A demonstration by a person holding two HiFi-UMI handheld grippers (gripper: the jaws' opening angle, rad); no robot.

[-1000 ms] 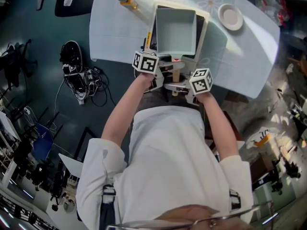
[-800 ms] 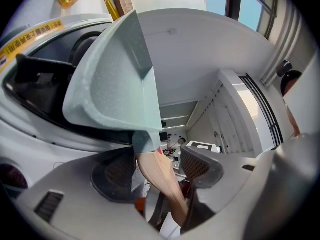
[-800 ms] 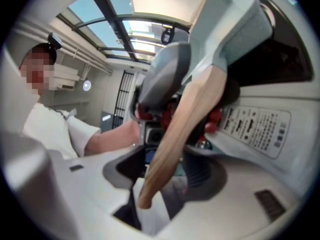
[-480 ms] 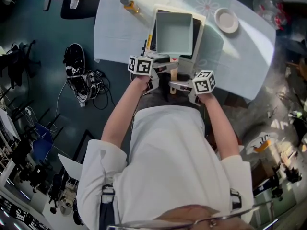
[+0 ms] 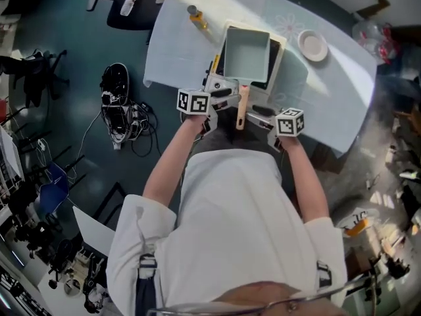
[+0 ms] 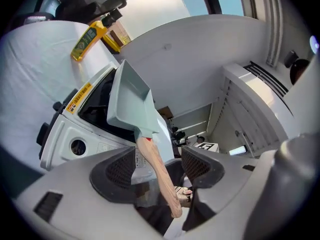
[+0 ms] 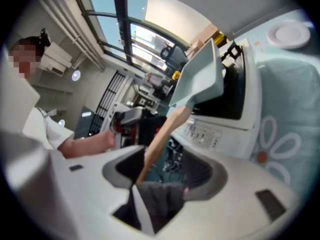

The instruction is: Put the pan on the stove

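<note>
As their jaws have just been opening, the left tool (image 6: 159, 168) and right tool (image 7: 162, 170) gape empty, drawn back either side of the wooden handle (image 5: 242, 107). The pan (image 5: 247, 52) rests on the stove (image 5: 280, 56), seemingly flat, so the task looks done.

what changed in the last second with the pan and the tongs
The left tongs and right tongs have just been opening. They drew off the pan's handle and apart, one to each side of it. The handle still shows between each pair, but no pad presses on it. The pan stayed on the stove. The plate and bottle did not move.
</note>
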